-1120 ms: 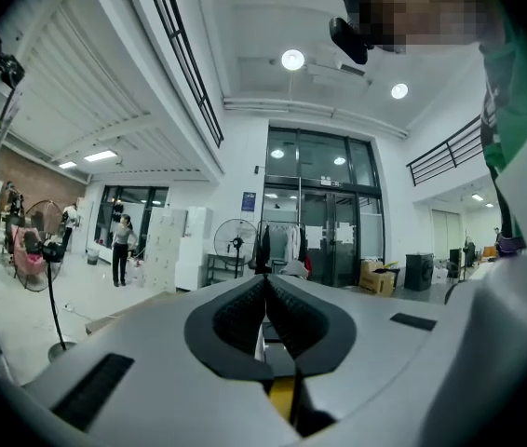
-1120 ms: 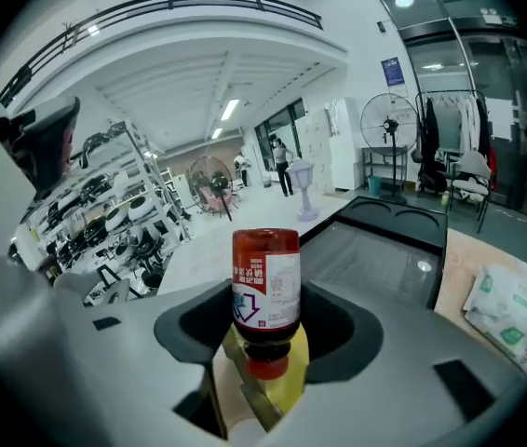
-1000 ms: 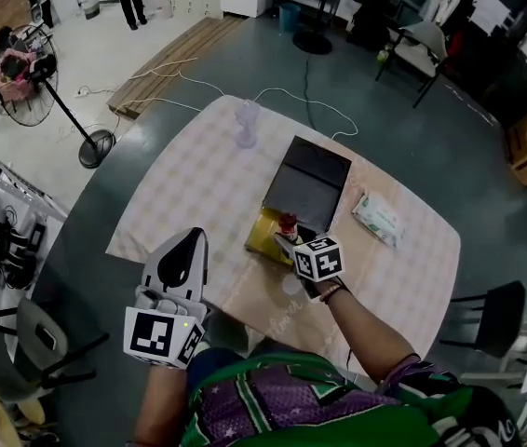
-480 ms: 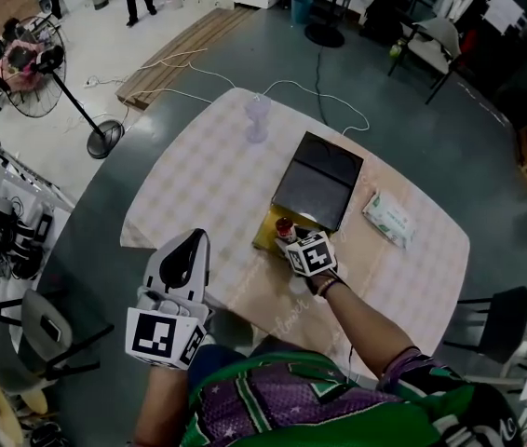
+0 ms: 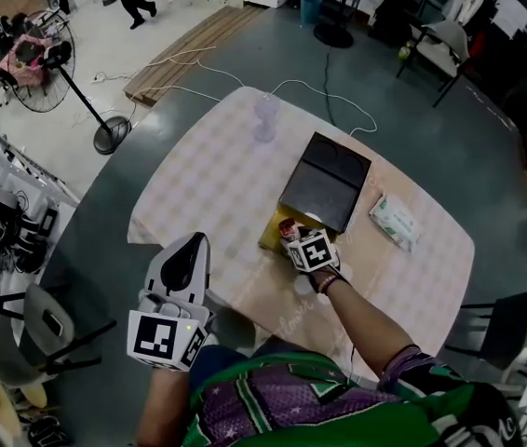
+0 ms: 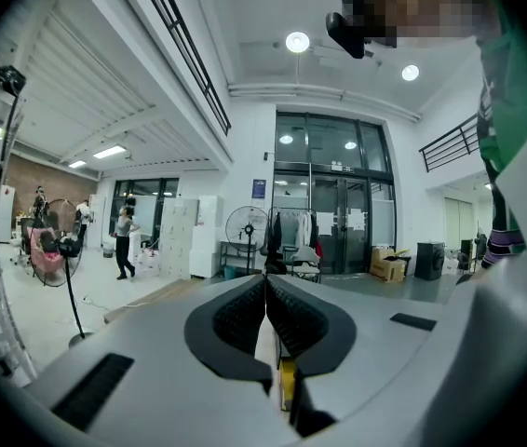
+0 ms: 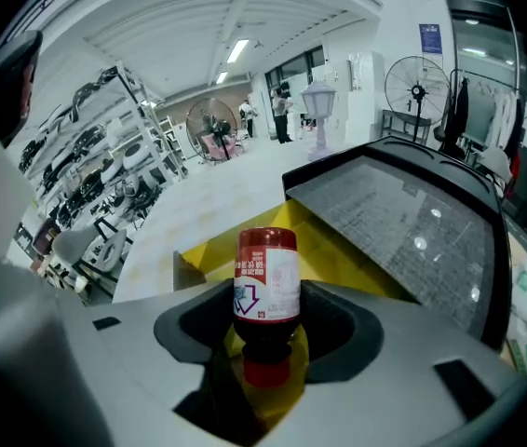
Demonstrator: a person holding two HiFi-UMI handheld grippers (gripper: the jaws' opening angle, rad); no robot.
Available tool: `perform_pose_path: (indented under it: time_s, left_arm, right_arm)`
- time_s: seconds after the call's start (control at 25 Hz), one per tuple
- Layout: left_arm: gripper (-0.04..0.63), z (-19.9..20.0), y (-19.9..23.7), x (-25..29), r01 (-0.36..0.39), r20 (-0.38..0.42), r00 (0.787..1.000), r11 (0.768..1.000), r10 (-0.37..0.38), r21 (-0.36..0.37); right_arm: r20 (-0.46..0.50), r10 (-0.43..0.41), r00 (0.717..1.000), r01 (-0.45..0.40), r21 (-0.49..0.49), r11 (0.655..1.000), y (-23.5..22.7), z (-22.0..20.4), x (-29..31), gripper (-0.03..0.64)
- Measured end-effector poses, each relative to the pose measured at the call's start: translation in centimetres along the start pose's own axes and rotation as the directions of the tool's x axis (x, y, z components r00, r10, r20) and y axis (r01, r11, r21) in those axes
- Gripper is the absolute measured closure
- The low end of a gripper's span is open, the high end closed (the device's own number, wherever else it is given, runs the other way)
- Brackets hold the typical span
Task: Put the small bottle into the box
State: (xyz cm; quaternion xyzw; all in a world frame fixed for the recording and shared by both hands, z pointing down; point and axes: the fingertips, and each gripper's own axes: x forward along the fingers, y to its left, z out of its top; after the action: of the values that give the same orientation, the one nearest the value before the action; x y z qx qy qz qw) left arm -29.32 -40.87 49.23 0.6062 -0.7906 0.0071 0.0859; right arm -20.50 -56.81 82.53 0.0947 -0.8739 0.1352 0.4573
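Right claw (image 7: 265,343) grips the bottle (image 7: 267,273) at the open box's (image 7: 338,250) near edge; left claw (image 6: 265,315) closed, empty. Best lowered well inside before release, lest it topple.

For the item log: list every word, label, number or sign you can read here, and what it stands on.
No text here reads clearly.
small bottle: red-and-white label with an arrow mark; print too blurred to read.
blue wall sign: too small to read.
green-and-white packet: print too small to read.
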Motion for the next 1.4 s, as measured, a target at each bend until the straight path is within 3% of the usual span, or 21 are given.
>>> perform_pose_path:
  time_s: [0.48,0.72,1.04,1.4]
  left_arm:
    - [0.572,0.2,0.2,-1.5,-0.021,0.023,1.0,1.0,0.021,-0.009]
    - [0.572,0.9,-0.1,-2.2,-0.008,0.041,0.999,1.0,0.008,-0.006]
    - [0.571,2.4,-0.7,-3.1,0.064,0.069,0.996,0.998,-0.065,0.017]
    - [0.572,1.8,-1.0,-4.5,0.188,0.052,0.981,0.982,-0.187,-0.013]
  right_arm:
    - [0.042,-0.027,0.999,0.028,-0.017,0.999,-0.1,0.3,-0.8,0.394]
    - [0.081,-0.049,0.995,0.047,0.019,0.999,0.1,0.0,-2.6,0.394]
    - [0.138,-0.108,0.985,0.095,0.096,0.991,0.6,-0.5,-6.0,0.394]
    - [0.186,-0.204,0.961,0.168,0.191,0.967,2.1,-1.8,-10.3,0.394]
